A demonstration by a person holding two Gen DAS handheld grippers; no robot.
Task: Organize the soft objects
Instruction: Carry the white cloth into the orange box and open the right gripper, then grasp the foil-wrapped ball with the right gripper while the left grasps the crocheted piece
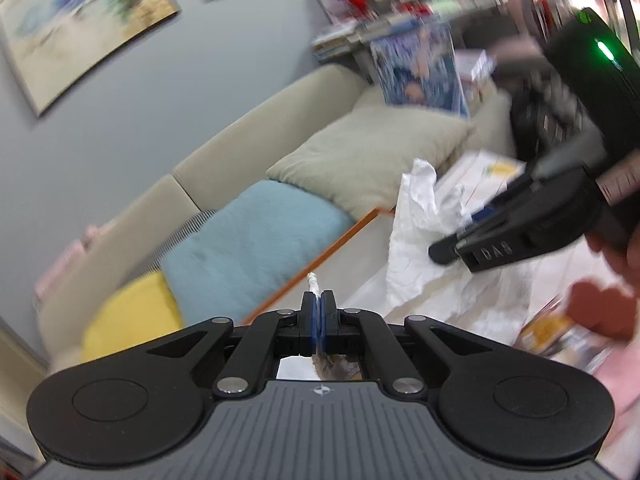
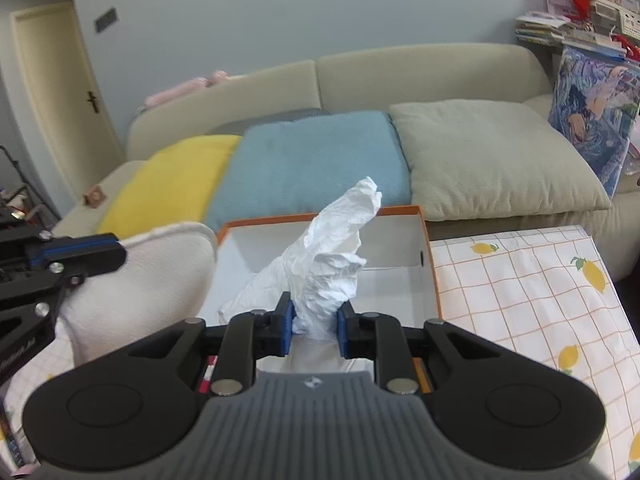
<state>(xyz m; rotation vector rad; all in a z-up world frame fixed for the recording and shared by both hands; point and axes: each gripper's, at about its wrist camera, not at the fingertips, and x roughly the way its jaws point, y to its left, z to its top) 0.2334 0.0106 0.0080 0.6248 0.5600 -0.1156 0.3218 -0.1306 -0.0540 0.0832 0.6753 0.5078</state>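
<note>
My right gripper [image 2: 312, 326] is shut on a wad of white crumpled paper [image 2: 336, 248], which rises from the pads over an orange-rimmed white box [image 2: 400, 210]. The left wrist view is blurred; it shows the same paper [image 1: 412, 220] hanging from the right gripper [image 1: 438, 250]. My left gripper [image 1: 319, 304] is shut, with a thin white edge of cream cloth [image 1: 313, 283] pinched between its pads. In the right wrist view the left gripper [image 2: 120, 254] comes in from the left edge, and the bulky cream cloth [image 2: 152, 280] bulges beside it, just left of the box.
A beige sofa behind the box carries a yellow cushion [image 2: 172, 184], a blue cushion [image 2: 316, 160] and a beige cushion [image 2: 492, 152]. A lemon-print cloth [image 2: 520, 288] covers the surface right of the box. A patterned bag [image 2: 596, 120] and stacked books [image 2: 560, 28] stand at far right.
</note>
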